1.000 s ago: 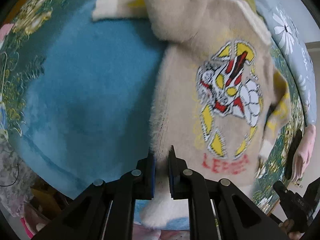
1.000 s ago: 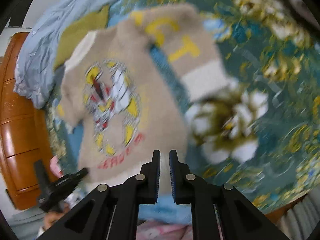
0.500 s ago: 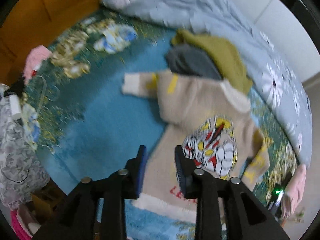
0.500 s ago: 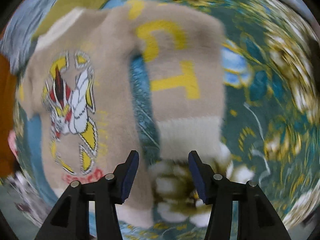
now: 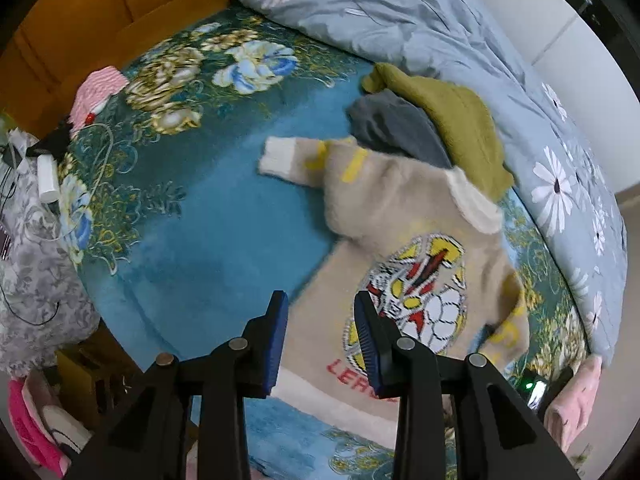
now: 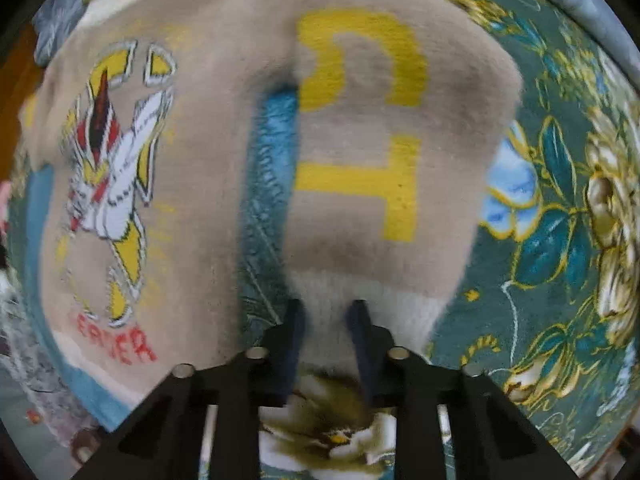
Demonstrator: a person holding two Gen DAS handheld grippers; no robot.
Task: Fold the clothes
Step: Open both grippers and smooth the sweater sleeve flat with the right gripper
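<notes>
Two claws over one beige sweater (image 5: 404, 240) spread on the blue flowered blanket (image 5: 192, 216), its collar toward the far side against the olive (image 5: 452, 120) and grey (image 5: 396, 128) garments. Left gripper (image 5: 320, 336) hangs released above the sweater's near-left hem edge, nothing between its blue pads. Right gripper (image 6: 326, 312) has just been closing and is clenched on the white cuff (image 6: 384, 304) of the sweater's right sleeve, near side.

The red lettering (image 5: 352, 376) low on the beige sweater (image 5: 400, 208) is partly hidden behind a gripper finger in the left wrist view. In the right wrist view the whole sweater (image 6: 224, 160) is smeared by blur, its upper part cut off by the picture's edge, and the white cuff (image 6: 328, 312) covers the fingertips (image 6: 294, 312).
</notes>
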